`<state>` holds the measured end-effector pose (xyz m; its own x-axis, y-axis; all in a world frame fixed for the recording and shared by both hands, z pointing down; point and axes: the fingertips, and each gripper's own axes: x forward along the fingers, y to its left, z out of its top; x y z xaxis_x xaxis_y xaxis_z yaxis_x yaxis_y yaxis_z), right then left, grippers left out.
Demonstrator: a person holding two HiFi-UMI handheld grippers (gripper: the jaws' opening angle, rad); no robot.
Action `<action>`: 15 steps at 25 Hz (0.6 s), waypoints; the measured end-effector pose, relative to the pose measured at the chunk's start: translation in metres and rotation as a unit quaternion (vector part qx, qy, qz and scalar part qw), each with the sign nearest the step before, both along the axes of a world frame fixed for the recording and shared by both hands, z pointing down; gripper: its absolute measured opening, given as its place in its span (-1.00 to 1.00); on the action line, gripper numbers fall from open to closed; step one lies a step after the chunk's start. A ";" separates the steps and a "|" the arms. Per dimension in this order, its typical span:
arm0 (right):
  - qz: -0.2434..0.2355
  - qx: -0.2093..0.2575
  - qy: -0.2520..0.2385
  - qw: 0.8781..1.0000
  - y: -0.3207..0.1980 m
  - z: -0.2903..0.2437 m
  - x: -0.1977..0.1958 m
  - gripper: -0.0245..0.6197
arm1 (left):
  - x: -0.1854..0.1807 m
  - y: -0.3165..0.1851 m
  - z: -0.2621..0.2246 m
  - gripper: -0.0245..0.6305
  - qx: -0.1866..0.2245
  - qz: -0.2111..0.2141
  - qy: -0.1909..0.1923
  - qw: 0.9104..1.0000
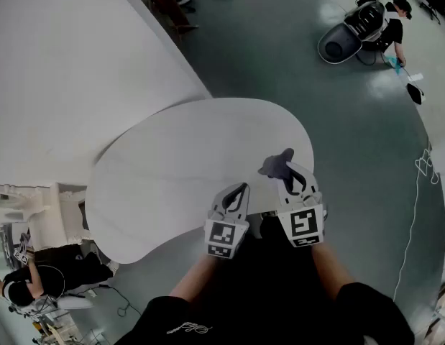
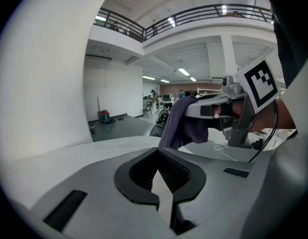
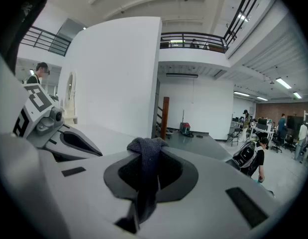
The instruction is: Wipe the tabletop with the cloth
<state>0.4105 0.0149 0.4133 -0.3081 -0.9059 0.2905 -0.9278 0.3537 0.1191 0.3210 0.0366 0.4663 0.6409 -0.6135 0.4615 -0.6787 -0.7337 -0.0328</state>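
The right claw [image 1: 295, 175] is pinching the bunched cloth [image 1: 274, 166] over the bench [image 1: 186, 164] (contact with the surface is unclear). The left claw [image 1: 240, 190] is sitting pressed together, empty. Risk: wiping drag pulling the cloth from this narrow pinch.

Cloth [image 1: 277, 165] was dark grey. Tabletop [image 1: 179, 171] was white. Left gripper [image 1: 240, 190] and right gripper [image 1: 292, 169] were pale grey, black inside, with black-and-white square marks. Floor [image 1: 280, 63] was dark grey-green.
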 end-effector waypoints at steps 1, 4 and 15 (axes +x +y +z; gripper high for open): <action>-0.004 0.001 0.007 1.000 -0.001 0.002 0.001 -0.85 | 0.003 0.000 0.001 -0.90 0.002 0.003 -0.001 1.000; -0.005 -0.003 0.013 1.000 -0.003 0.008 0.003 -0.85 | 0.008 -0.001 0.006 -0.90 0.000 0.009 -0.002 1.000; -0.011 -0.122 0.108 0.987 0.005 0.081 0.040 -0.85 | -0.012 -0.015 0.026 -0.90 -0.041 -0.017 0.002 0.999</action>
<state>0.4504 0.0201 0.4940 -0.2333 -0.7953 0.5595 -0.8819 0.4155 0.2229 0.3086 0.0213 0.4920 0.6221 -0.5954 0.5084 -0.7031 -0.7106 0.0282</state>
